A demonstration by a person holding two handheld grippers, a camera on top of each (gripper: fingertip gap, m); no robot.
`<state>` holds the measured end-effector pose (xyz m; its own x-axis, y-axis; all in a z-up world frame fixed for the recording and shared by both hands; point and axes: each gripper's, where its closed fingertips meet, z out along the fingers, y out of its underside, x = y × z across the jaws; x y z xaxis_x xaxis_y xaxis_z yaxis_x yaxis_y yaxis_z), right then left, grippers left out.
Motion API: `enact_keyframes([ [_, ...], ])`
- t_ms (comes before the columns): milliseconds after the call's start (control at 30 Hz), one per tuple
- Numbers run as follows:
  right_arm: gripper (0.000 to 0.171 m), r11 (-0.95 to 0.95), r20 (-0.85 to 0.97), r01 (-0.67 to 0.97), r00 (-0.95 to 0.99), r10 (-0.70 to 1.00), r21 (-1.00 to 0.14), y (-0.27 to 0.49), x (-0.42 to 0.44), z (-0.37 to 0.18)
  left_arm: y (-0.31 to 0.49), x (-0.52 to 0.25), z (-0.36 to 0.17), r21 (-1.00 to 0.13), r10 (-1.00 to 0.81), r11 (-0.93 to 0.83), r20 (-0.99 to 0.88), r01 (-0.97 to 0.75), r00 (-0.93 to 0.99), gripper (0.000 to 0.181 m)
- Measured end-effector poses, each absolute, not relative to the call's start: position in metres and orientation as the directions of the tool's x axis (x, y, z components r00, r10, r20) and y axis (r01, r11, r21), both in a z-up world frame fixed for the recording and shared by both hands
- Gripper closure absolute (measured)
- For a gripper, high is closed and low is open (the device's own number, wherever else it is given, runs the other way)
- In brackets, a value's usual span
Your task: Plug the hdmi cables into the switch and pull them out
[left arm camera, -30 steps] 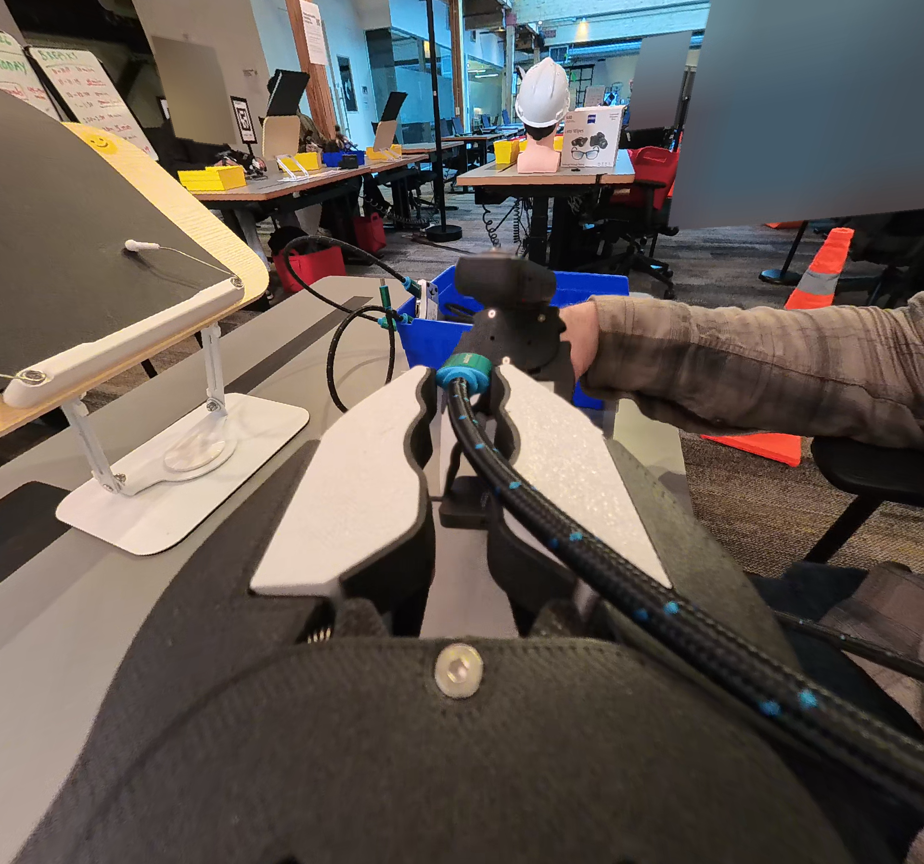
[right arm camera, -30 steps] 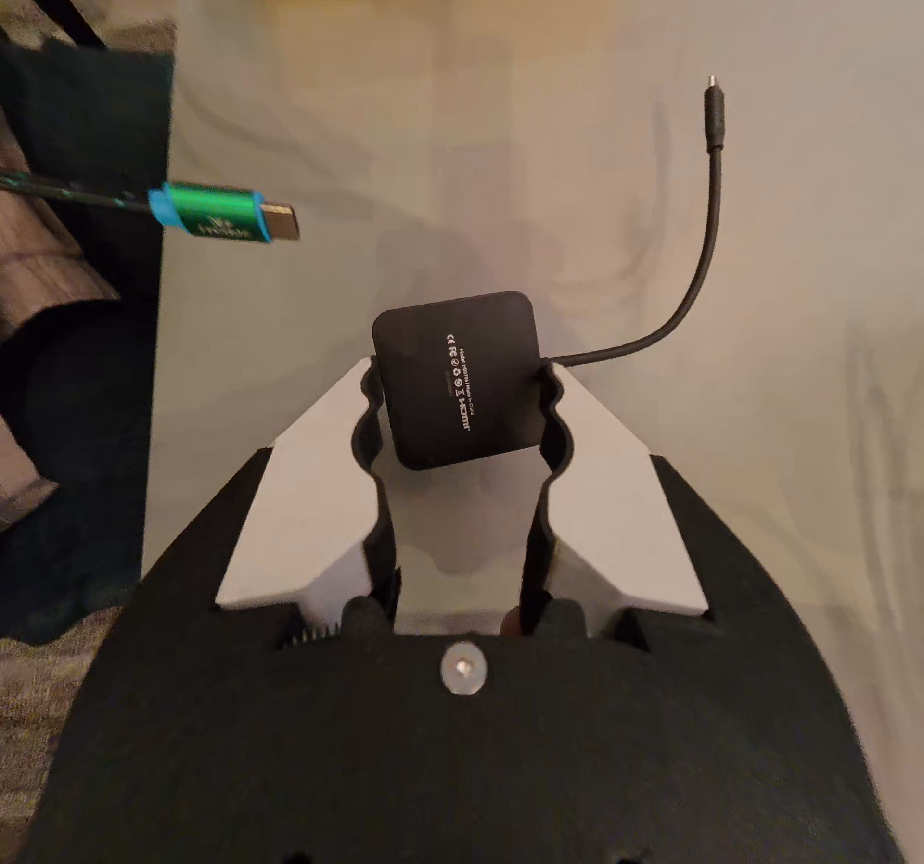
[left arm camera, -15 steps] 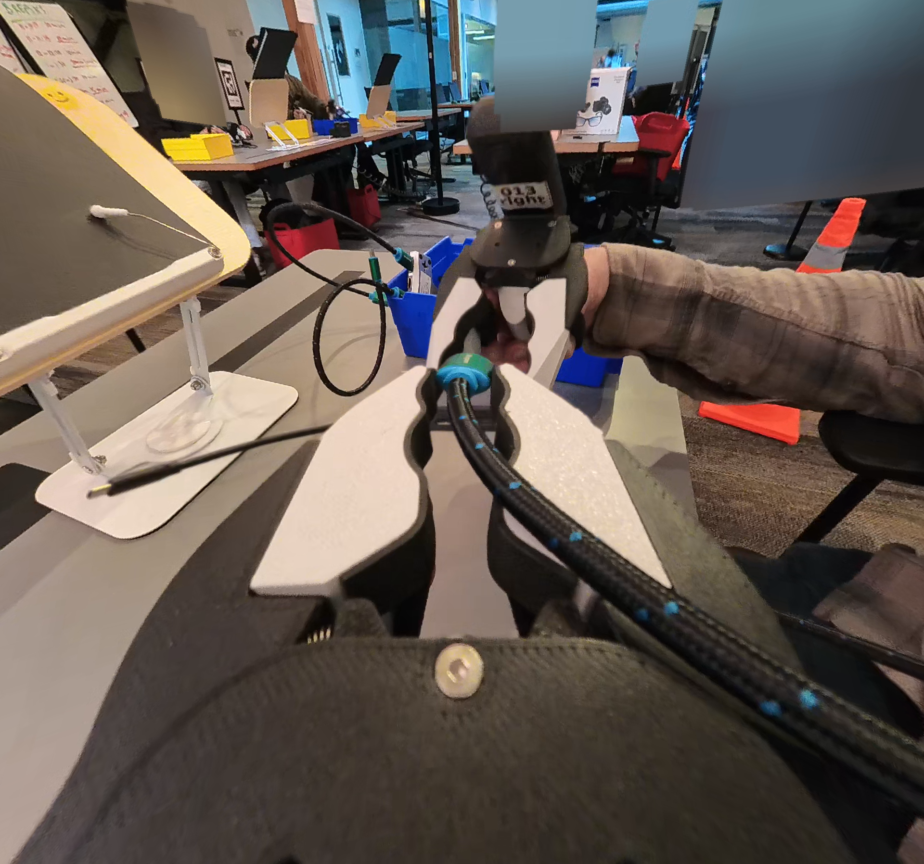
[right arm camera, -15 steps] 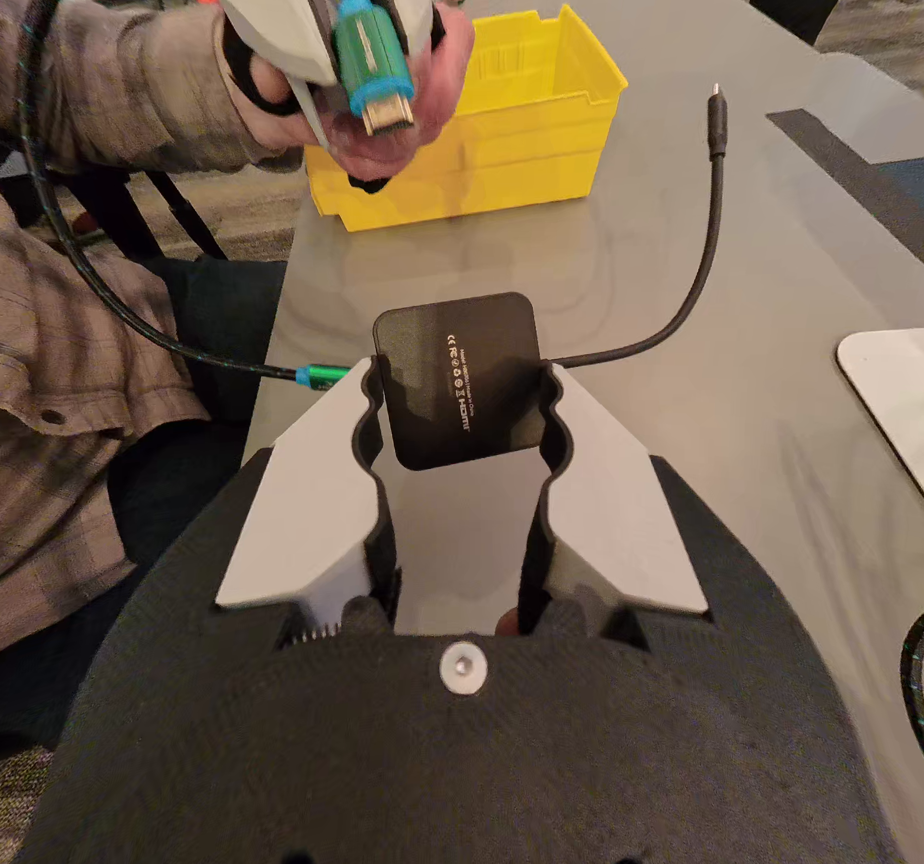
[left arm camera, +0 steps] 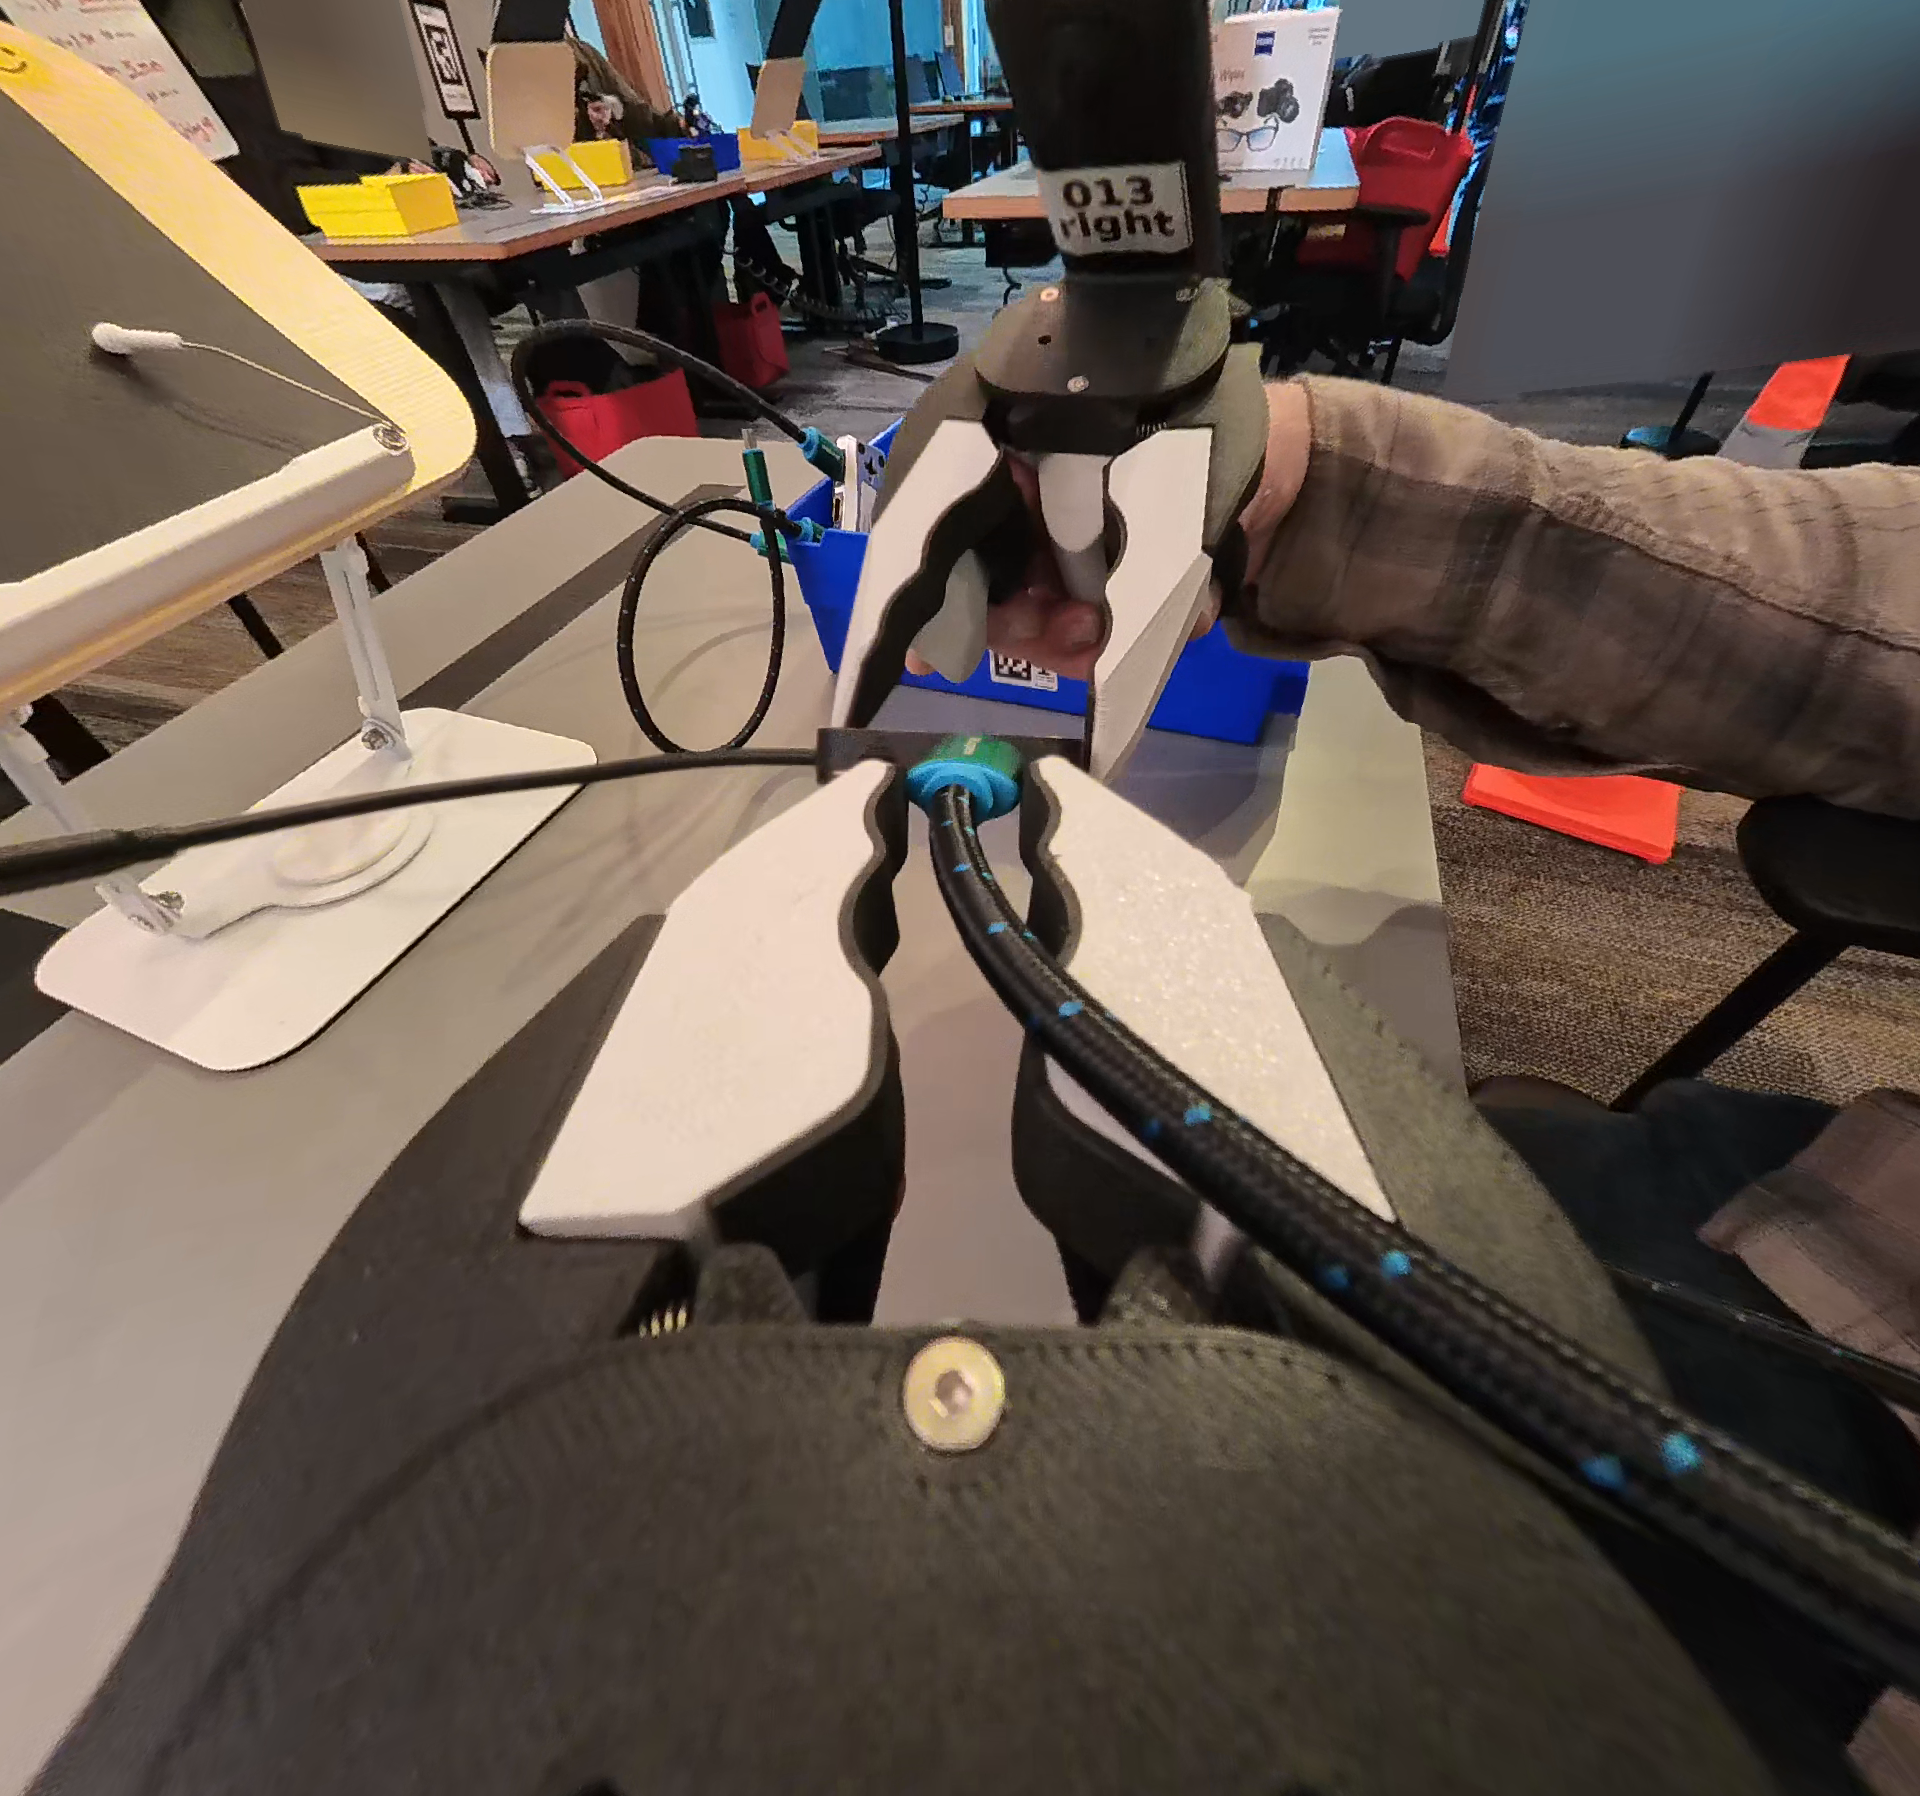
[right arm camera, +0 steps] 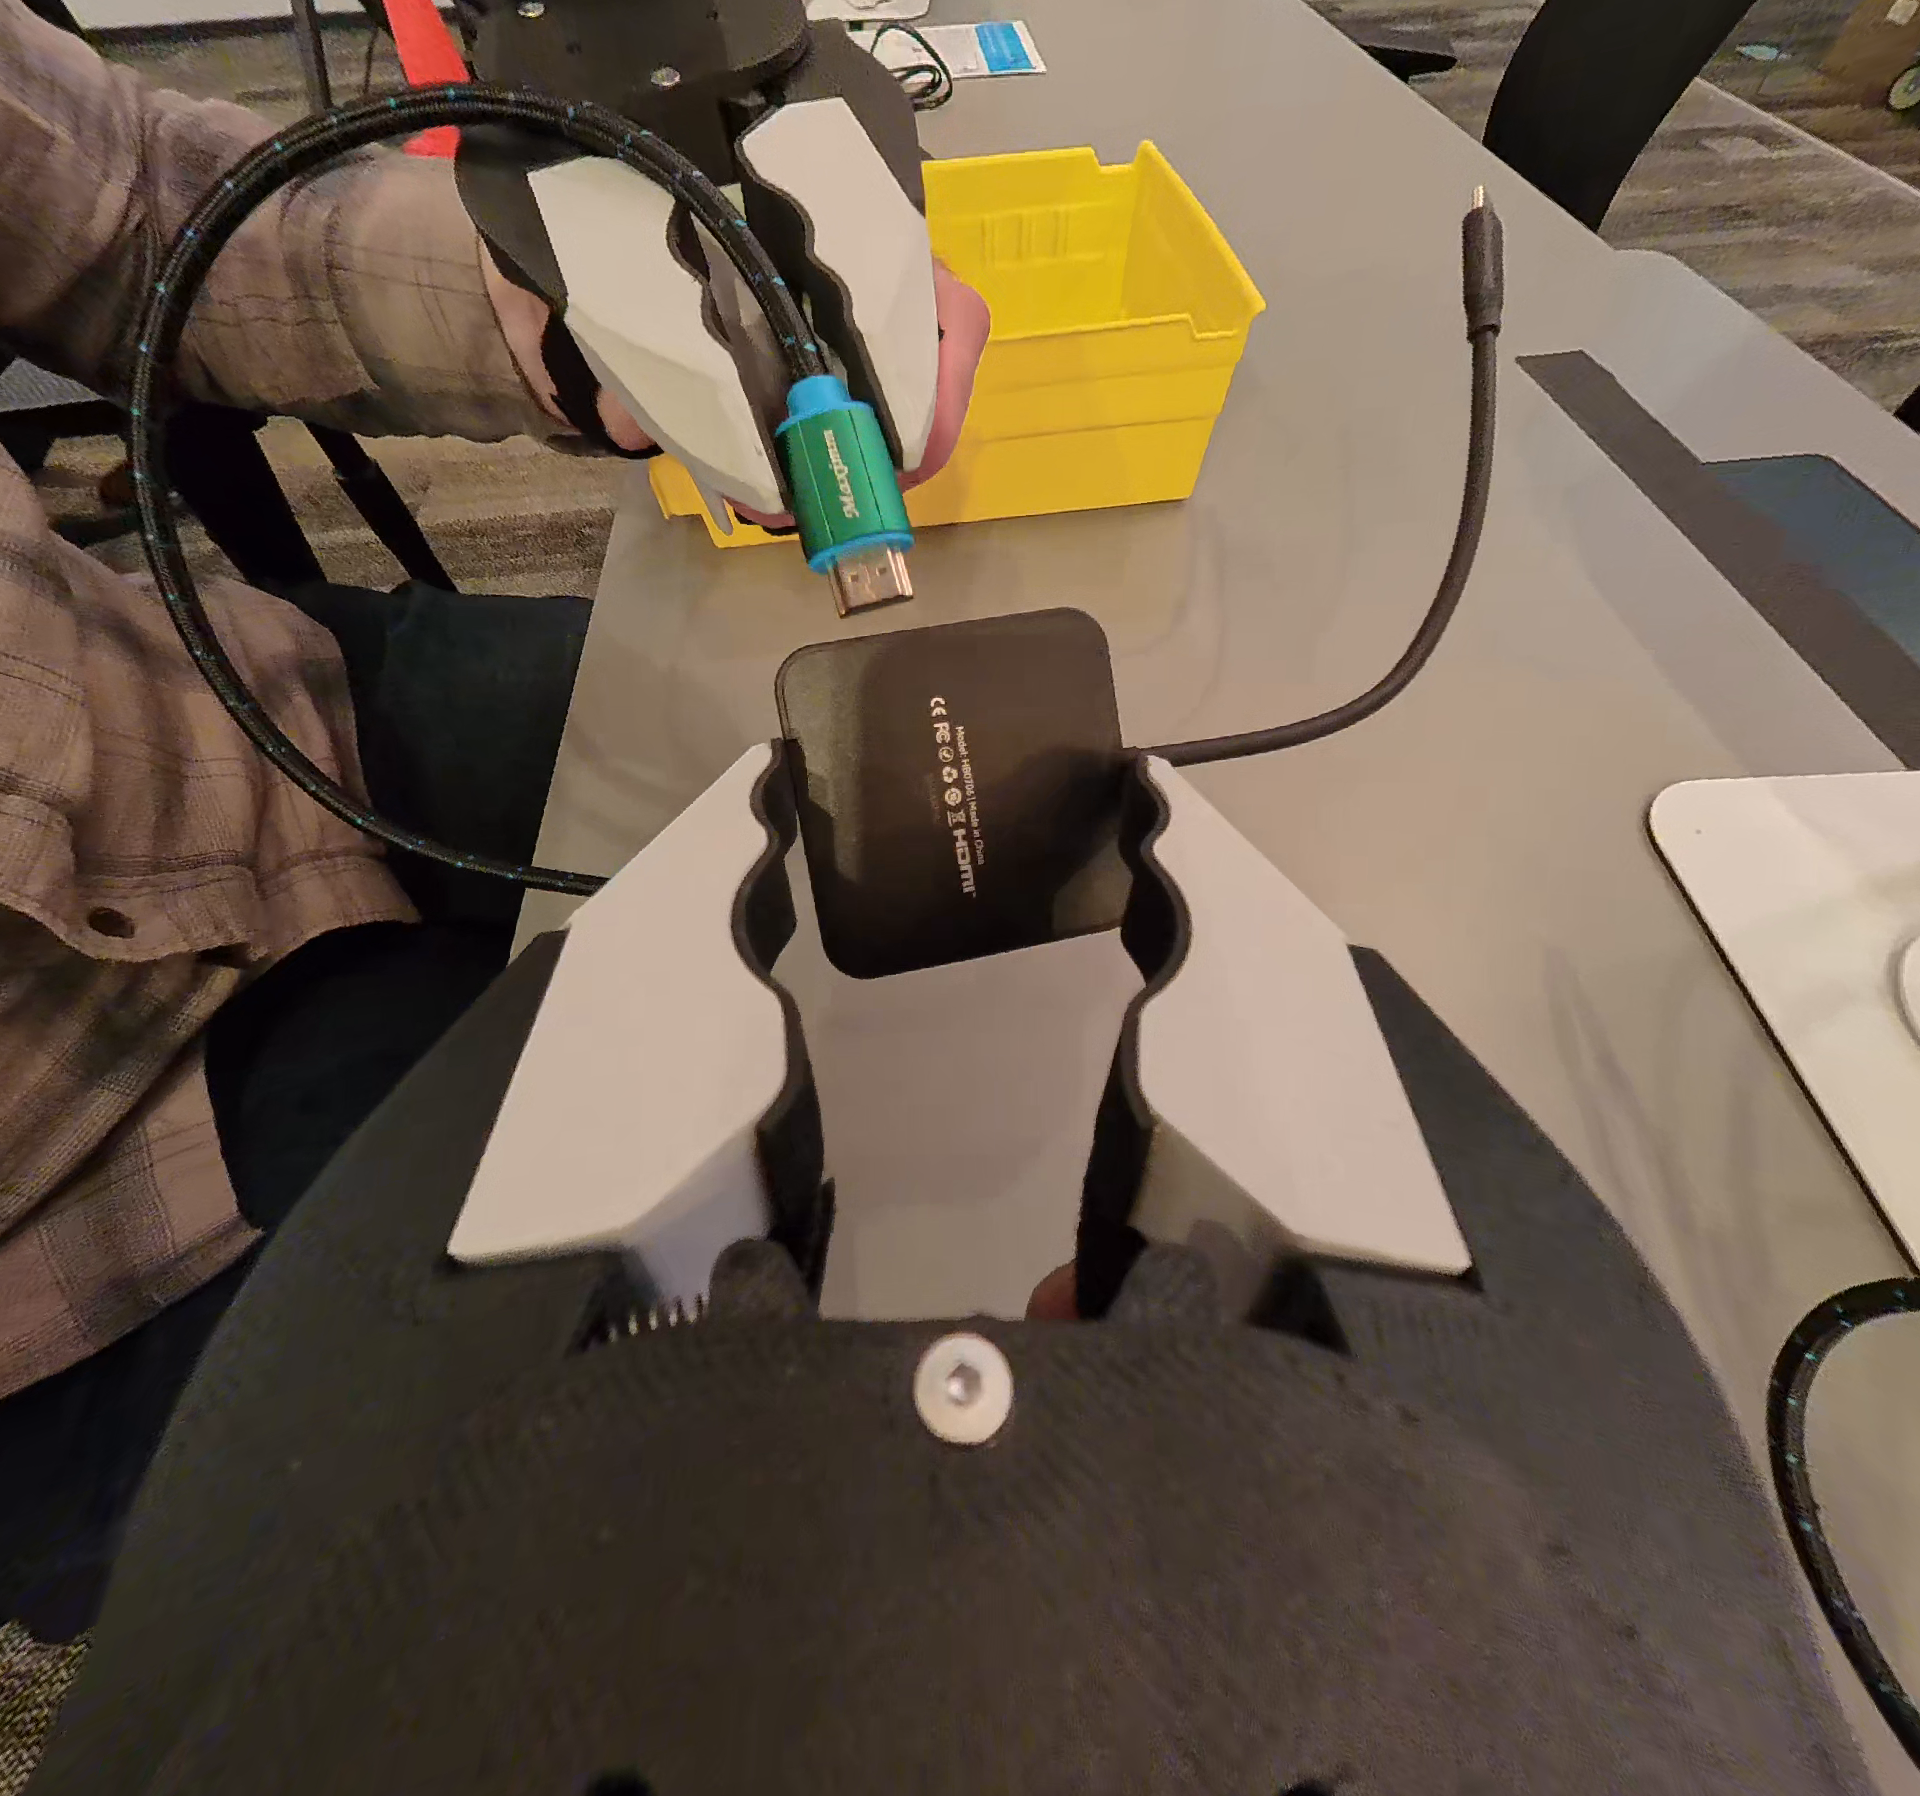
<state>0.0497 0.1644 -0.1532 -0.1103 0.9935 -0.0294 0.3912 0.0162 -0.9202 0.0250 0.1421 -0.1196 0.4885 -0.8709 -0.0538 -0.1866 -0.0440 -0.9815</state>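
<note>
My left gripper (left arm camera: 961, 790) is shut on a green HDMI plug (left arm camera: 966, 759) with a black braided cable (left arm camera: 1195, 1102) trailing back to the right. My right gripper (right arm camera: 956, 780) is shut on a flat black switch (right arm camera: 956, 811) and holds it level above the grey table (right arm camera: 1455, 915). In the right wrist view the left gripper (right arm camera: 831, 437) points the plug (right arm camera: 844, 479) down; its metal tip hangs just off the switch's far edge, apart from it. In the left wrist view the right gripper (left arm camera: 982, 728) faces me, and the switch (left arm camera: 857, 744) shows edge-on.
The switch's thin black lead (right arm camera: 1455, 551) curves off to the right and ends free. A yellow bin (right arm camera: 1091, 344) stands behind the left gripper. A blue bin (left arm camera: 1247, 697) and a looped second cable (left arm camera: 707, 624) sit behind the right one. A white stand base (left arm camera: 291, 915) lies left. The grippers' ends are close to 6 cm from one another.
The two grippers have come together. The right gripper tilted up with the switch, and the left one brought the plug down close to the switch's far edge.
</note>
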Motion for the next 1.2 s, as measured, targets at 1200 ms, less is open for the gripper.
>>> enact_keyframes([
  [1200, 0.110, 0.088, 0.053, 0.415, -0.096, 0.994, -0.906, 0.1626, 0.0431, -0.1506, 0.1420, 0.0229, -0.1255, -0.973, -0.872, -0.089, -0.028, -0.214, 0.490, 0.162],
])
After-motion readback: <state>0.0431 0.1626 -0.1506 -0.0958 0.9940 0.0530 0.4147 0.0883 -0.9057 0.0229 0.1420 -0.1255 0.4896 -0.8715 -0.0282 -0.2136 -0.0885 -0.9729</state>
